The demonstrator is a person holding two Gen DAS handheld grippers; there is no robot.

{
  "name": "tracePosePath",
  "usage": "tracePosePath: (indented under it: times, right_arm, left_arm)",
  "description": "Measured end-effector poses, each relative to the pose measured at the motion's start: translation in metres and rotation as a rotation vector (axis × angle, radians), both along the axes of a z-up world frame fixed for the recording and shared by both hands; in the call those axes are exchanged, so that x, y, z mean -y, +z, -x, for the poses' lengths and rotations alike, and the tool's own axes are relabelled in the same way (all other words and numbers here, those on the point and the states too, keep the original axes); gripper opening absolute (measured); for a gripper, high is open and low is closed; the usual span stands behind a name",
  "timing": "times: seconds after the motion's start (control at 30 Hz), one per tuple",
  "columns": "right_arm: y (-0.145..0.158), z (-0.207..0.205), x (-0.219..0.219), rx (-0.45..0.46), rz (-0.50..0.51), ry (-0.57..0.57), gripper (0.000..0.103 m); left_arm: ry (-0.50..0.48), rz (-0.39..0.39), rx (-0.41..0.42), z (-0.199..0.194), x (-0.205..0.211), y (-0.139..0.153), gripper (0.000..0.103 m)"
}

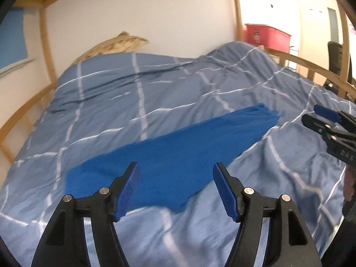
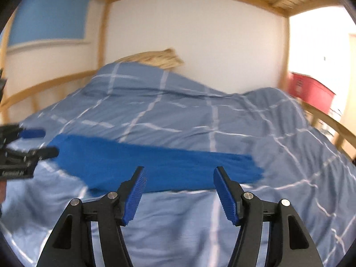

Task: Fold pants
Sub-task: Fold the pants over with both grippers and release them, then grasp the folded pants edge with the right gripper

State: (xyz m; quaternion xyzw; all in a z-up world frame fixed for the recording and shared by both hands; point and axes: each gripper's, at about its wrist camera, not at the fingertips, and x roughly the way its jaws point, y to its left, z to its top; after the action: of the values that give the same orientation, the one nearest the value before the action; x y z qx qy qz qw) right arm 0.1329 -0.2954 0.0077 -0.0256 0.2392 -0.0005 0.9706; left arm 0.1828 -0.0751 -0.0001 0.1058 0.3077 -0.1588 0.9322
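The blue pants (image 1: 178,153) lie flat on the bed as a long strip, wide end near my left gripper, narrow end at the far right. In the right wrist view the pants (image 2: 155,164) run left to right. My left gripper (image 1: 175,175) is open and empty, hovering just above the wide end; it also shows at the left edge of the right wrist view (image 2: 42,142). My right gripper (image 2: 179,178) is open and empty, above the near edge of the pants; it shows at the right edge of the left wrist view (image 1: 320,116).
The bed is covered by a rumpled grey-blue duvet with white lines (image 1: 155,93). A tan pillow (image 1: 115,44) lies at the head by the white wall. A wooden bed frame rail (image 1: 311,66) runs along the right side. A red cabinet (image 1: 269,35) stands beyond it.
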Motion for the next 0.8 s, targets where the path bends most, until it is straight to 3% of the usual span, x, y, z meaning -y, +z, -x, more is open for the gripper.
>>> tracePosePath:
  times: [0.3,0.4,0.57,0.7,0.8]
  right_arm:
    - [-0.030,-0.045,0.120,-0.037,-0.196,-0.171,0.063]
    - [-0.048,-0.069,0.156,-0.071,-0.294,-0.211,0.057]
    - [-0.073,-0.100,0.189,-0.119,-0.428,-0.236,0.054]
    - [-0.098,-0.127,0.206,-0.165,-0.623,-0.248,0.055]
    - [-0.114,-0.139,0.214,-0.187,-0.713,-0.272,0.055]
  left_arm:
    - [-0.099,-0.007,-0.014,-0.043,0.114,-0.019,0.069]
    - [-0.119,-0.006,-0.028,-0.061,0.141,-0.027,0.069]
    - [-0.129,0.020,-0.078,-0.097,0.175,-0.042,0.069]
    - [-0.118,0.006,-0.089,-0.117,0.189,-0.054,0.069]
    - [-0.110,0.001,-0.107,-0.128,0.196,-0.063,0.069]
